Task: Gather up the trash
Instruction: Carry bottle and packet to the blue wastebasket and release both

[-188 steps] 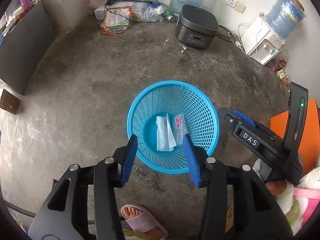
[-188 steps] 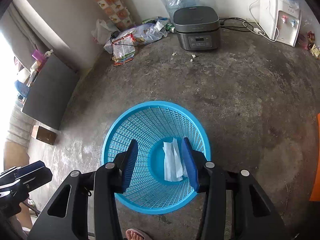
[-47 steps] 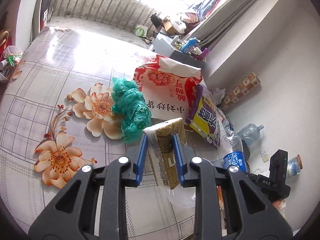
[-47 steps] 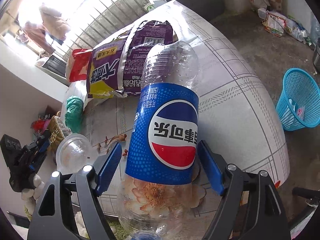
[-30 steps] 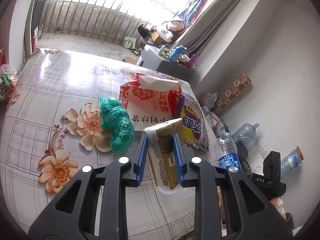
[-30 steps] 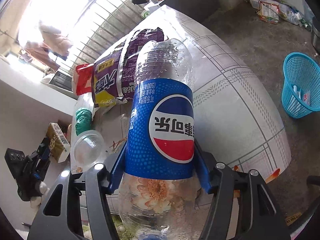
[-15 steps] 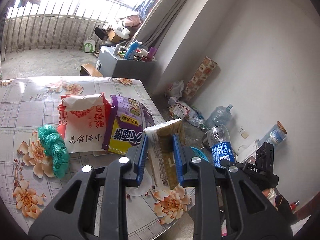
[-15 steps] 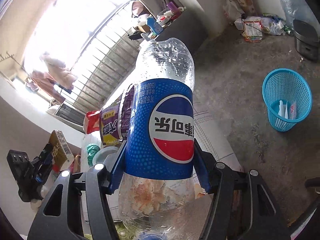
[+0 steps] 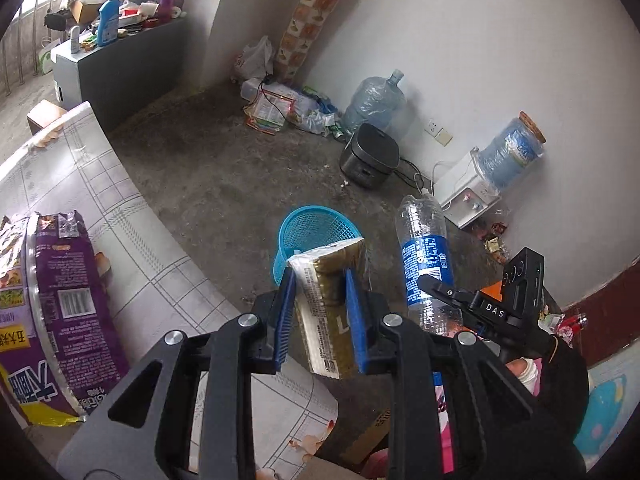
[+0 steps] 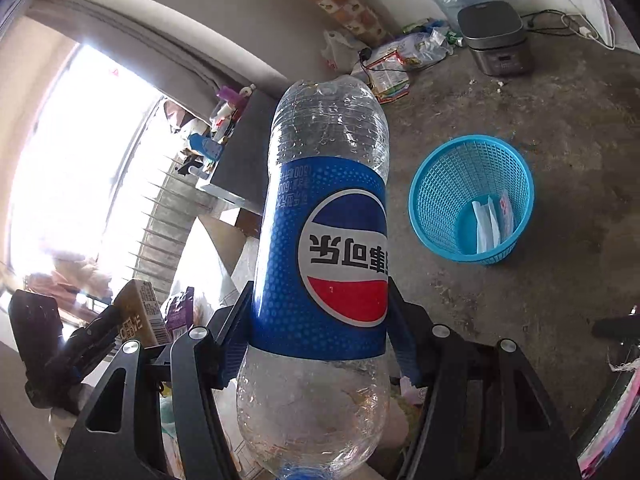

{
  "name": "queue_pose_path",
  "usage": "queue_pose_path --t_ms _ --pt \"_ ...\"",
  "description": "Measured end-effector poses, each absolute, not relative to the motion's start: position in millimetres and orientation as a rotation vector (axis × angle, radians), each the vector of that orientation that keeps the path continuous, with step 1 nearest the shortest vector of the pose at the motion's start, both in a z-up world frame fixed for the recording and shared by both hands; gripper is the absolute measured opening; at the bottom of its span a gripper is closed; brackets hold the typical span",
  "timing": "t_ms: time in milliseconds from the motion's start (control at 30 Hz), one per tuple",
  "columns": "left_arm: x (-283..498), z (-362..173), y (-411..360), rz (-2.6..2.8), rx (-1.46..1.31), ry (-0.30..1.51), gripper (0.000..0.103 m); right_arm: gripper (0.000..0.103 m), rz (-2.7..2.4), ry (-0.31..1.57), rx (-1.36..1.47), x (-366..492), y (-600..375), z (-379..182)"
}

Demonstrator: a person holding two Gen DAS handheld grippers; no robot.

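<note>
So both claws were loaded. The left gripper [image 9: 320,312] was clamped on a small drink carton [image 9: 326,300], pinched across its narrow sides and held up in the air, off the table edge. The right gripper [image 10: 320,344] was squeezed around the label band of an empty Pepsi bottle [image 10: 324,264], which stuck out long past the fingers at both ends. The blue basket [image 10: 448,184] sat on the concrete floor, well apart from both loads, with a couple of paper bits already at the bottom.

What I'd worry about: the bottle looked thin and slick, and it was gripped at one band only, so a quick swing could probably let it pivot or slide out short of the basket. It's also long, so dropped sideways it might catch the rim and bounce off. The basket looked light, so a knock could tip it. The purple snack bag [image 9: 52,312] lay near the table's edge.
</note>
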State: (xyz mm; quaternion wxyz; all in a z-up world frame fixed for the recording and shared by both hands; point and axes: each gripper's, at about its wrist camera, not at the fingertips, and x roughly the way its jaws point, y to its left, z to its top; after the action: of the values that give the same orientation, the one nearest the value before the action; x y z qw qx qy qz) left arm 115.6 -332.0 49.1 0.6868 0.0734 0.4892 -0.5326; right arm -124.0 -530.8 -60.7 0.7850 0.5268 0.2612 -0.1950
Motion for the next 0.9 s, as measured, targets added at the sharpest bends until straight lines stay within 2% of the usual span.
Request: queue_pose_path --t_ms 167,300,333,367,433,467,667,900 --pt "120 -9 -448 -1.210 0.267 1.239 0.023 0.060 -0.475 0.586 1.312 -126 -585 -120" --pt "123 -58 -520 -1.198 0.311 1.278 0.024 0.061 -0.507 0.583 1.454 -120 -634 -167" --pt "124 -67 -534 -1.204 0.293 1.279 0.027 0.061 -0.524 0.580 1.481 -118 -647 -179" --pt "126 -75 -546 -1.212 0.270 1.280 0.030 0.069 -0.547 0.566 1.506 -117 -659 -189" --pt "129 -86 -567 -1.203 0.252 1.258 0.047 0.075 -0.611 0.549 1.535 -116 -679 -207" --pt "129 -87 -575 -1.196 0.253 1.246 0.049 0.075 -0.650 0.557 1.544 -116 -689 -216" --pt "137 -74 -563 -1.192 0.242 1.224 0.055 0.075 -0.645 0.504 1.553 -122 -691 -229" --pt "151 1 -496 -1.219 0.224 1.077 0.065 0.075 -0.649 0.510 1.414 -129 -661 -197"
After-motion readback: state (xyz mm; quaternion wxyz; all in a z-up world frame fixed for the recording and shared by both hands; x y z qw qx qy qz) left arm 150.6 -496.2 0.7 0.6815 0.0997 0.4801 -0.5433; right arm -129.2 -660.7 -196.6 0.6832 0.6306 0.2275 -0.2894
